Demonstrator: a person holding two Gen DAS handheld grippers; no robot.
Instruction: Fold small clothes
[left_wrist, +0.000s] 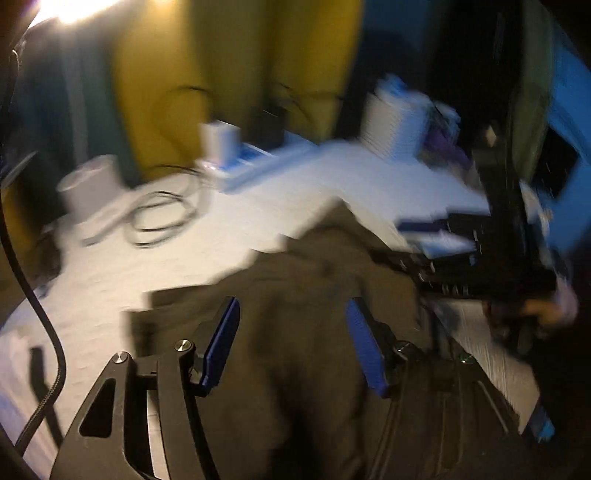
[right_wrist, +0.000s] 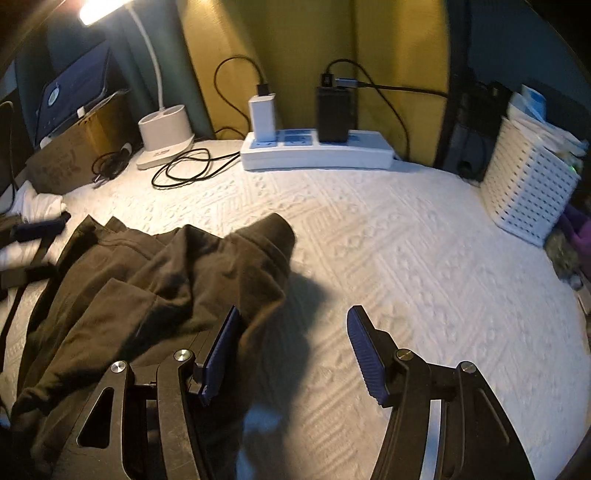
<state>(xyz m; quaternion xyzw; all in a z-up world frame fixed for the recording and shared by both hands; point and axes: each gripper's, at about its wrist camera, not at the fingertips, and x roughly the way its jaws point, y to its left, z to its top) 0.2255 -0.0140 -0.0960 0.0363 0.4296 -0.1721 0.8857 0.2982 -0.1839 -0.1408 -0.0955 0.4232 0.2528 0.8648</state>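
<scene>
Right now the dark garment (right_wrist: 155, 280) lies crumpled on the white quilted cover (right_wrist: 406, 258), bunched toward the left of the right wrist view, with one thick fold or cuff sticking up near the middle. The right gripper (right_wrist: 293, 350) has its jaws standing apart with nothing pinched; its left finger (right_wrist: 221, 354) sits just at the cloth's edge, and bare cover shows between the jaws. The left gripper (left_wrist: 293, 343) hovers over the garment with its jaws also parted; the view is badly blurred, so whether a pad brushes the cloth cannot be told. The main risk, as I judge it, is grabbing a bunched layer instead of a clean edge: the heap hides hems and seams, so a pinch could catch two layers and drag the whole pile rather than spread it. The two grippers are near each other on one small garment and could collide. A wide sweep toward the back might snag the loose cable (right_wrist: 184, 170) or nudge the power strip (right_wrist: 317, 151).
</scene>
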